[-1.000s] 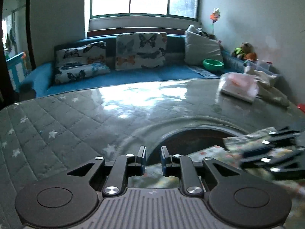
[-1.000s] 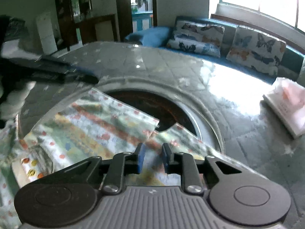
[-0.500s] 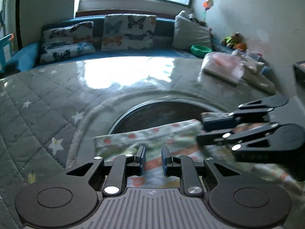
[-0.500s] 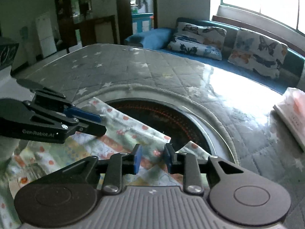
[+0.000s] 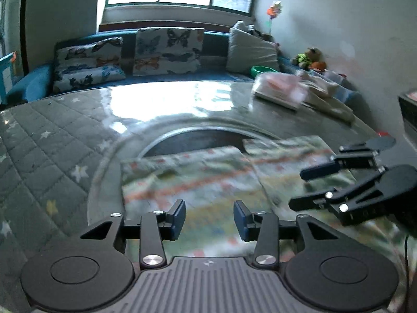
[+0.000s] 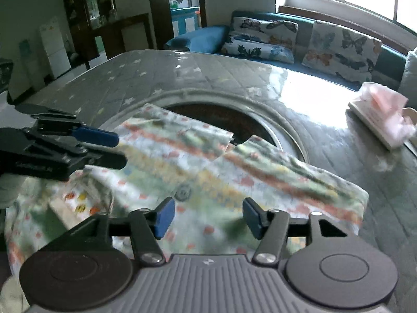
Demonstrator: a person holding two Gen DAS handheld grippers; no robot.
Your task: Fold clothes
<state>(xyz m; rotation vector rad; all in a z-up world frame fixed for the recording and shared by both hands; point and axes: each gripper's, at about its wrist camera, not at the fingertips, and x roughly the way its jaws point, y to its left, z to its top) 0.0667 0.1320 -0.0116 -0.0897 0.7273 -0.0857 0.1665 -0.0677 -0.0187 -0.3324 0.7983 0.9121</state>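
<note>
A patterned garment (image 5: 198,180) with green, orange and yellow stripes lies flat on the grey quilted table (image 5: 47,140), partly over a round dark inset (image 5: 192,140). Its far edge shows two folded flaps (image 6: 182,135) side by side. My left gripper (image 5: 209,216) hovers open over the garment's near part, nothing between its fingers. My right gripper (image 6: 206,217) is also open above the cloth, holding nothing. Each gripper appears in the other's view: the right gripper (image 5: 312,187) at the right, the left gripper (image 6: 114,148) at the left.
A pink and white folded stack (image 5: 278,91) and pale cloths (image 5: 325,101) lie at the table's far right. A blue sofa with butterfly cushions (image 5: 166,52) runs behind the table under a window. A dark box edge (image 5: 409,114) stands at the right.
Both grippers were shut on the garment's edge and carried it forward; now both have opened and let it go. The cloth lies folded flat on the table.
</note>
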